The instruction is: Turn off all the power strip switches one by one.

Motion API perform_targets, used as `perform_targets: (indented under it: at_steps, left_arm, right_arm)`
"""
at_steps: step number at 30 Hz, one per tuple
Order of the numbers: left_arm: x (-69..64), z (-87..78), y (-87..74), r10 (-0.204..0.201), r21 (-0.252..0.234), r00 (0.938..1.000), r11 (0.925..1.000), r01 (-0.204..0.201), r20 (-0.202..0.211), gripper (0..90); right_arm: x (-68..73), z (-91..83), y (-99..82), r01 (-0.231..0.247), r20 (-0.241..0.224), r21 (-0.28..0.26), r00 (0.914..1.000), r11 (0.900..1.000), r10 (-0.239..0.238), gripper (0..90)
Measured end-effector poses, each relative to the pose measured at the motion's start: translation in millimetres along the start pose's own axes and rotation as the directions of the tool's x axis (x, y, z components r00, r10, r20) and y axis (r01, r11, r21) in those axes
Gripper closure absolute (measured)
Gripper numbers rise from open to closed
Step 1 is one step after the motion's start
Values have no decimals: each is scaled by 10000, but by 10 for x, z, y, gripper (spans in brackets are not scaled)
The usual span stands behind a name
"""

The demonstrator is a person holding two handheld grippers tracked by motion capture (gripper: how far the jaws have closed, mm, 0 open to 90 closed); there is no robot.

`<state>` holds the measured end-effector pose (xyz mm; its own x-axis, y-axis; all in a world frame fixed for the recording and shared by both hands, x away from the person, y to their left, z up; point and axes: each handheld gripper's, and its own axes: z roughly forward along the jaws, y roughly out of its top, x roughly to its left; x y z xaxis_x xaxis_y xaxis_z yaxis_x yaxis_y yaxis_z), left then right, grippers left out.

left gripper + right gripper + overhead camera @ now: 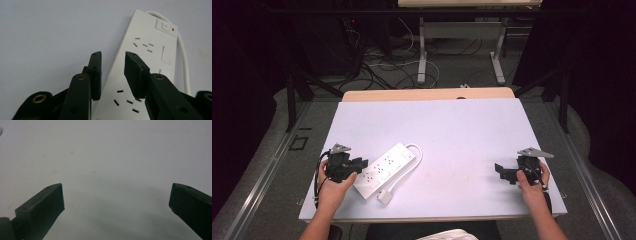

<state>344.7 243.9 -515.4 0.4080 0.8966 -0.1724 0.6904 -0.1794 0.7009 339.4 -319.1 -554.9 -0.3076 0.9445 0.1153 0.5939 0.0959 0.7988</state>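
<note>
Now, step: left black two-jaw gripper (113,72) narrowly parted over white plastic power strip's (385,170) long edge, near table's (462,125) front-left corner, gripping nothing.
Right gripper (116,202): spread wide, empty, front-right.
Next: probably closing squarely on strip's edge.

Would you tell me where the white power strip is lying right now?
In the high view, the power strip lies on the table's near left part, beside the left gripper.

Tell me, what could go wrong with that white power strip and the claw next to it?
The left claw stands partly open over the long edge of the power strip, with nothing pressed between its jaws; closing there might only nudge the strip sideways. The cord loops beside the strip and its plug lies loose near the table's front edge, so a slide could drag the plug off.
</note>
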Motion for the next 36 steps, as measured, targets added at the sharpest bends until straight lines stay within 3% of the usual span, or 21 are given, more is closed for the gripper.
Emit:
perform_targets:
  at_steps: [5,9,14,16,19,21,24,32,36]
  left_arm:
    - [59,14,-24,-57,-92,9998,9999,55,-190,577]
    - [84,22,-61,540,-205,9954,9982,-557,-792,517]
    - [126,0,-72,753,-294,9921,9965,-786,-1009,461]
    - [158,-8,-79,1017,-515,9893,9929,-1075,-1043,450]
    - [223,-29,-93,1027,-627,9893,9920,-1095,-1034,436]
    - [258,-29,-115,827,-974,9909,9909,-931,-1058,437]
    - [330,-41,-137,485,-949,9931,9938,-587,-1066,415]
    - [468,-22,-167,-536,-1294,9952,9907,428,-816,176]
    - [503,-13,-175,-777,-1478,9927,9870,635,-926,137]
  right_arm:
    - [-2,3,-2,8,10,11,10000,10000,-8,0]
    - [1,2,-2,-2,-13,20,10000,10000,2,0]
    - [-1,7,0,117,-33,2,9999,9999,-117,0]
    - [-8,1,2,185,-23,-19,9998,9998,-185,0]
    - [-5,-2,3,50,-6,-18,10000,10000,-50,0]
    - [-2,0,0,47,-18,14,10000,10000,-47,0]
    - [-3,6,2,210,-21,-7,9998,9998,-210,0]
    - [5,18,1,133,-34,73,9999,9999,-133,0]
    - [9,17,0,78,-38,75,10000,9999,-77,0]
